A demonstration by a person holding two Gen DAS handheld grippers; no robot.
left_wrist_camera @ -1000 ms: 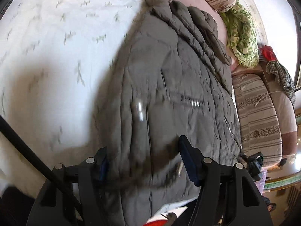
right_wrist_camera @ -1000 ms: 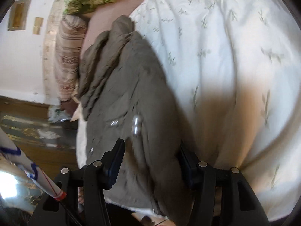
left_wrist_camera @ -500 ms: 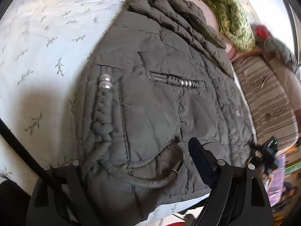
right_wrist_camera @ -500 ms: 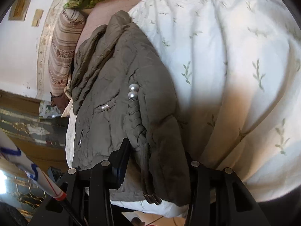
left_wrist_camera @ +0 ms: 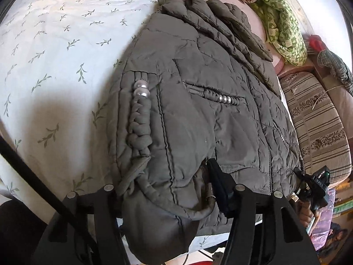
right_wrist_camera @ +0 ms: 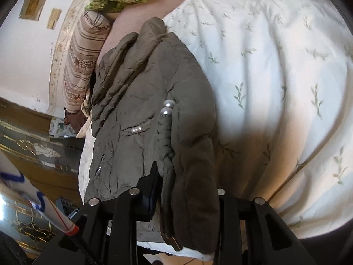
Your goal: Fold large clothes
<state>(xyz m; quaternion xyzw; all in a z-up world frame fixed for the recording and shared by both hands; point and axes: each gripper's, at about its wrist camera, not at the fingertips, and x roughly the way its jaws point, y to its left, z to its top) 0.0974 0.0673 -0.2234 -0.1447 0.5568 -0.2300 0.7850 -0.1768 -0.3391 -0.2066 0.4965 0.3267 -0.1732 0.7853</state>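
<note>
An olive-grey padded jacket (left_wrist_camera: 198, 92) with pearl beads and braided trim lies on a white leaf-print bedspread (left_wrist_camera: 55, 50). It also shows in the right wrist view (right_wrist_camera: 141, 114). My left gripper (left_wrist_camera: 163, 185) is shut on the jacket's near hem, with thick fabric bunched between its fingers. My right gripper (right_wrist_camera: 185, 183) is shut on the near folded edge by the braided trim (right_wrist_camera: 166, 150). The fabric hides the inner faces of both grippers' fingers.
Striped cushions (left_wrist_camera: 317, 119) and a green patterned cloth (left_wrist_camera: 284, 24) lie beyond the jacket by the wall. The striped cushion (right_wrist_camera: 81, 66) also shows in the right wrist view. A wooden cabinet with glass (right_wrist_camera: 28, 150) stands off the bed's edge.
Both grippers have closed in on the jacket's near edge, and their jaws have narrowed around the fabric. The jacket has settled flat on the bed after blurred motion.
</note>
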